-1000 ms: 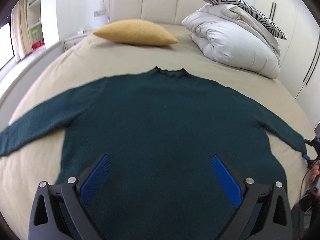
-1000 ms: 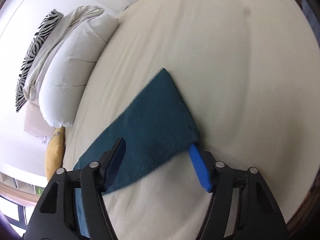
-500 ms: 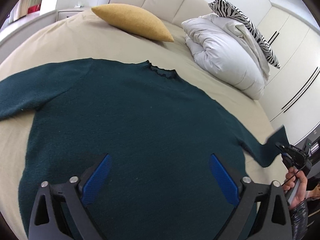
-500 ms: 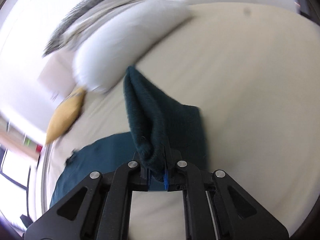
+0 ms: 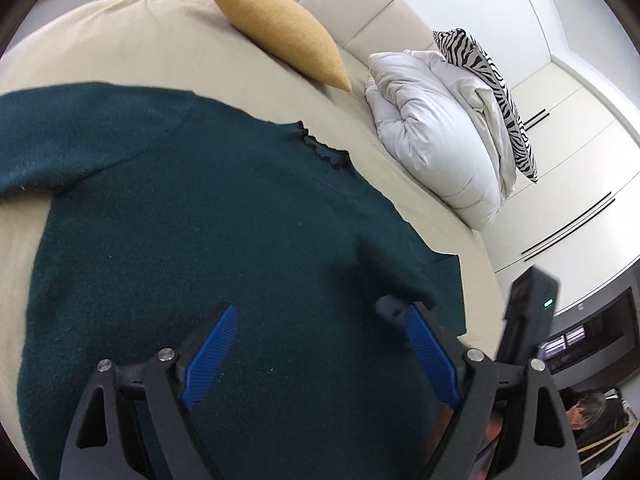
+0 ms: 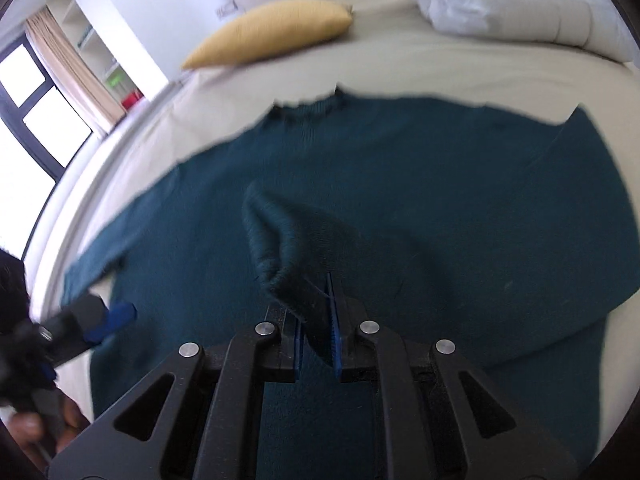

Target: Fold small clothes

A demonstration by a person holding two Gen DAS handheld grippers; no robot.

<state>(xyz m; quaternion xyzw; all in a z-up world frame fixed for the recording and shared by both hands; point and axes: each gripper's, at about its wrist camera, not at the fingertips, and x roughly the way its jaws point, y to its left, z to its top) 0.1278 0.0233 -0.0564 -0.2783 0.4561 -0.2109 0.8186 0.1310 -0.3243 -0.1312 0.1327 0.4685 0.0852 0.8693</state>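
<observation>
Home bedroom, bed (image 5: 120, 40) with padded headboard (image 5: 340, 4), duvet (image 5: 432, 128), wardrobe doors (image 5: 568, 152)

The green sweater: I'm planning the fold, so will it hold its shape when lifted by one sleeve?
Probably not. The sleeve end pinched in the right tool droops in a soft curl, so the green sweater looks floppy. Its fuzzy knit likely grips the pads rather than slipping. It probably drags along the bed.

Both cameras sit low and close above the sweater (image 5: 200, 240) on the bed (image 5: 120, 40), each looking forward and down between its own gripper's fingers toward the headboard. Both views share the sweater's collar, the yellow pillow (image 6: 272, 28) and the white duvet (image 5: 432, 132). The right view also catches the left gripper (image 6: 116, 316) at its left edge.
</observation>
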